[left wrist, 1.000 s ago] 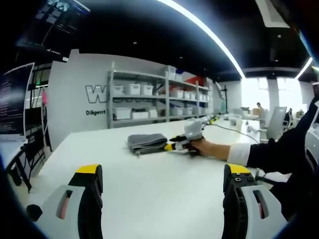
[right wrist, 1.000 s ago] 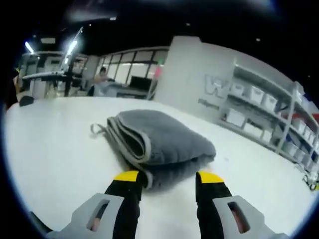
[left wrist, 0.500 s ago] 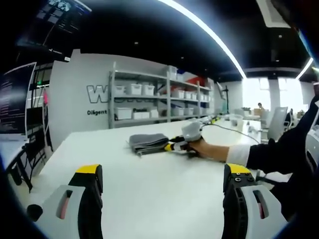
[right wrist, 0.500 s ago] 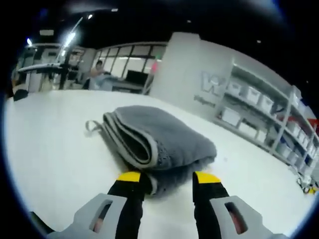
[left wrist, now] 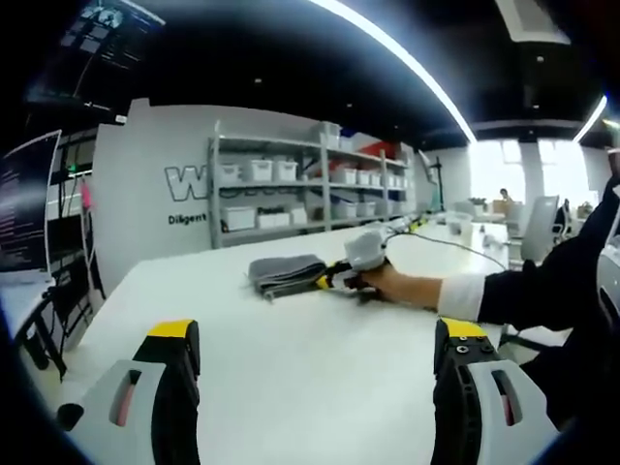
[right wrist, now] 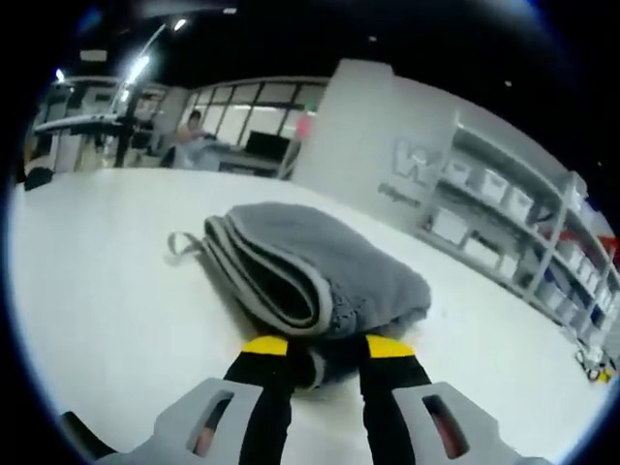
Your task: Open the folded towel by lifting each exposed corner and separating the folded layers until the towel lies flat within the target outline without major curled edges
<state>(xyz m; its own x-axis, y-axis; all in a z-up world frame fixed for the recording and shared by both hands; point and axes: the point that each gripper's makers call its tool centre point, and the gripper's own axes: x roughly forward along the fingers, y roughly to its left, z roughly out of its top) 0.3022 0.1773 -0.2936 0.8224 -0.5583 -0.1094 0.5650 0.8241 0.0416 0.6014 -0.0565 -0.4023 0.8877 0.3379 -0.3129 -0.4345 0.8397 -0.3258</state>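
A: Where is there open room on the white table (left wrist: pixel 291 368)?

B: Bare tabletop stretches from the wide-apart left gripper (left wrist: pixel 315 334) to the folded gray towel (left wrist: pixel 286 272) far ahead.

A: What stands in the way?

B: To the right, a person's hand (left wrist: pixel 402 288) and dark sleeve (left wrist: pixel 542 291) cross the table. The right gripper (right wrist: pixel 316 346) pinches the towel's near edge. Shelving (left wrist: pixel 310 189) stands beyond the table's far side.

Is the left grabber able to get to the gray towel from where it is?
Probably yes. The left gripper sits open, well back from the folded towel, with only bare white table between them. The right gripper already pinches the towel's near corner, so the left should go for another edge.
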